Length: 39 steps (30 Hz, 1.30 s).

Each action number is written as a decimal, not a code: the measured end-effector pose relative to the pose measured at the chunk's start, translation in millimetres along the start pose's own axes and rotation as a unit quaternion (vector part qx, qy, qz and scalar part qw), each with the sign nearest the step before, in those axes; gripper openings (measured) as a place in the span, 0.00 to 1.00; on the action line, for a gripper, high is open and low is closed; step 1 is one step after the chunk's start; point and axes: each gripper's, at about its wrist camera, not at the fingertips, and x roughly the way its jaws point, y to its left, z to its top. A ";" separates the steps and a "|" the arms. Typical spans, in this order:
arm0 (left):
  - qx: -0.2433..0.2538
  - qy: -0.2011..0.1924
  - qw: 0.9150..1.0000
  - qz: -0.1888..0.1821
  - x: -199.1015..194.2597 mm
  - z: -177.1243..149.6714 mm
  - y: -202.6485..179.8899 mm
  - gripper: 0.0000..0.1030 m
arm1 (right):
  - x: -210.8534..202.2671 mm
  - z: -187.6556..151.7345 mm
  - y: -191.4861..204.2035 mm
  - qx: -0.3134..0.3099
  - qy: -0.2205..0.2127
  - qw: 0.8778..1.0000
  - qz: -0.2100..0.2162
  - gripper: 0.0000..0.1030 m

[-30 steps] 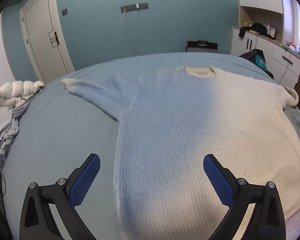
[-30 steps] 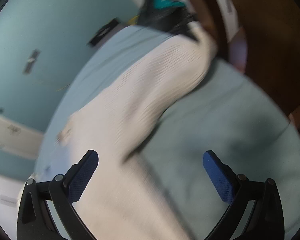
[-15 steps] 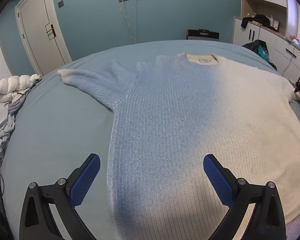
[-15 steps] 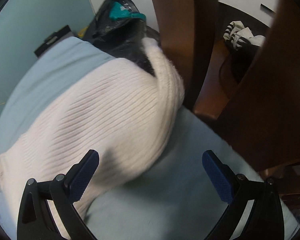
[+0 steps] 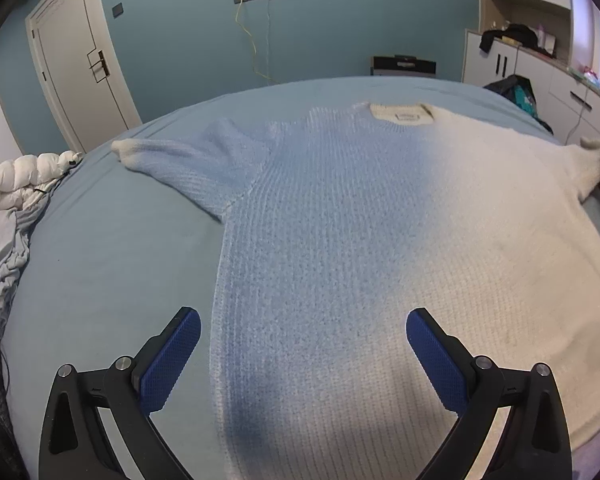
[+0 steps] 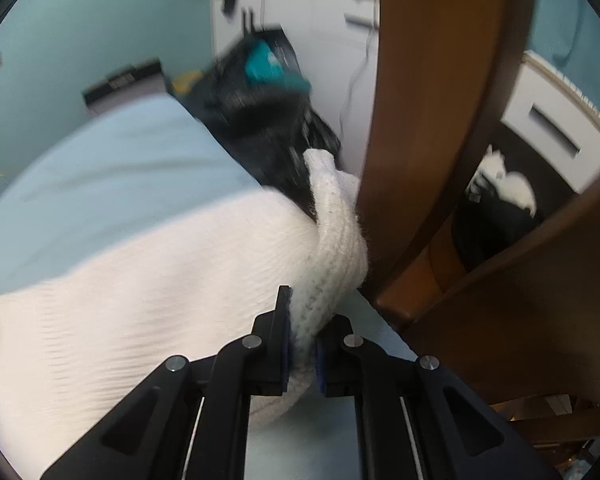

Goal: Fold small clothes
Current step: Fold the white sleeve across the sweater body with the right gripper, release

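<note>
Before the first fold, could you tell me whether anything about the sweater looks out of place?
Mostly flat, but the sweater is lopsided: its right sleeve hangs off the bed edge against a wooden chair, where the right gripper pinches it.

Right gripper (image 6: 302, 338) clamps the white sweater's cuff (image 6: 328, 248) — beside a brown wooden chair (image 6: 440, 120).
</note>
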 end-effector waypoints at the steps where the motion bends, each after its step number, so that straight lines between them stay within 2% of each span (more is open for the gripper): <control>1: -0.001 -0.005 1.000 -0.001 -3.3 1.4 0.5 1.00 | -31.5 -3.7 13.1 -0.017 -0.021 0.999 0.025 0.05; 4: -0.005 -0.017 1.000 -0.006 -14.2 3.4 1.7 1.00 | -122.1 -37.6 52.7 -0.084 -0.074 0.990 0.083 0.05; 5: -0.007 -0.020 1.000 -0.009 -17.9 3.9 1.7 1.00 | -158.5 -50.3 66.8 -0.102 -0.079 0.984 0.125 0.05; 7: -0.010 -0.026 0.999 -0.015 -24.0 5.6 1.1 1.00 | -194.1 -69.1 76.9 -0.119 -0.066 0.976 0.172 0.06; 9: -0.009 -0.034 0.999 -0.020 -31.4 6.8 -1.0 1.00 | -204.4 -99.6 67.4 -0.130 -0.030 0.965 0.224 0.19; 10: -0.007 -0.036 0.999 -0.020 -34.4 8.0 -1.5 1.00 | -198.6 -111.8 57.5 -0.130 -0.010 0.964 0.233 0.40; 11: -0.006 -0.039 0.999 -0.021 -37.3 8.6 -2.4 1.00 | -188.6 -124.3 35.6 -0.122 0.008 0.965 0.233 0.67; 12: -0.005 -0.043 0.999 -0.022 -40.5 9.0 -3.2 1.00 | -191.1 -131.8 21.5 -0.111 0.013 0.969 0.219 0.77; 13: -0.004 -0.047 0.999 -0.023 -43.5 9.6 -3.3 1.00 | -175.1 -142.5 -4.5 -0.104 0.009 0.972 0.209 0.86; 14: -0.004 -0.050 0.998 -0.023 -45.9 10.2 -2.9 1.00 | -178.4 -147.3 -15.8 -0.096 0.007 0.976 0.196 0.86; 16: -0.007 -0.053 0.998 -0.023 -48.1 11.3 -1.4 1.00 | -176.1 -136.1 -27.5 -0.068 0.026 0.976 0.203 0.86; 17: -0.010 -0.053 0.998 -0.025 -48.1 11.2 -0.5 1.00 | -160.5 -133.2 -46.5 -0.035 0.037 0.977 0.208 0.86; 18: -0.012 -0.052 0.998 -0.025 -47.7 11.1 -0.2 1.00 | -150.9 -127.8 -66.8 0.027 0.049 0.976 0.208 0.86; 19: -0.013 -0.051 0.998 -0.026 -46.7 11.2 0.0 1.00 | -125.6 -128.9 -104.8 0.077 0.062 0.973 0.208 0.86; 20: -0.014 -0.050 0.998 -0.026 -45.8 11.1 -0.2 1.00 | -108.6 -127.8 -121.0 0.112 0.080 0.968 0.209 0.86; 21: -0.012 -0.049 0.998 -0.025 -44.2 11.5 -0.8 1.00 | -83.1 -130.2 -131.6 0.167 0.130 0.953 0.218 0.86; 23: -0.011 -0.049 0.998 -0.025 -42.0 10.5 -1.8 1.00 | -41.3 -126.6 -136.2 0.212 0.178 0.926 0.257 0.84; 24: -0.009 -0.049 0.998 -0.025 -40.7 9.3 -2.7 1.00 | -31.5 -128.1 -130.9 0.223 0.178 0.925 0.252 0.82; 27: -0.008 -0.042 0.999 -0.023 -35.4 8.3 -3.0 1.00 | -21.6 -120.2 -106.1 0.180 0.162 0.945 0.221 0.82; 32: -0.012 -0.036 0.999 -0.021 -29.2 6.7 -1.1 1.00 | -14.7 -121.5 -38.5 0.099 0.182 0.958 0.200 0.77; 33: -0.012 -0.035 0.999 -0.021 -28.3 6.8 -0.6 1.00 | -19.9 -120.9 -16.0 0.057 0.183 0.970 0.150 0.73; 34: -0.013 -0.034 0.999 -0.021 -27.8 6.9 -0.1 1.00 | -22.5 -121.9 -4.4 0.025 0.176 0.978 0.111 0.56; 35: -0.014 -0.035 0.999 -0.021 -28.2 6.8 0.4 1.00 | -33.5 -117.0 7.8 -0.001 0.164 0.982 0.096 0.26; 36: -0.014 -0.036 0.999 -0.021 -29.2 7.1 1.1 1.00 | -47.8 -108.5 15.9 -0.011 0.155 0.982 0.104 0.08; 38: -0.017 -0.041 0.999 -0.021 -32.5 8.3 4.0 1.00 | -82.0 -88.4 24.9 -0.019 0.119 0.989 0.083 0.09; 39: -0.019 -0.042 0.999 -0.020 -33.5 9.2 5.1 1.00 | -108.9 -69.9 29.4 -0.028 0.084 0.993 0.077 0.09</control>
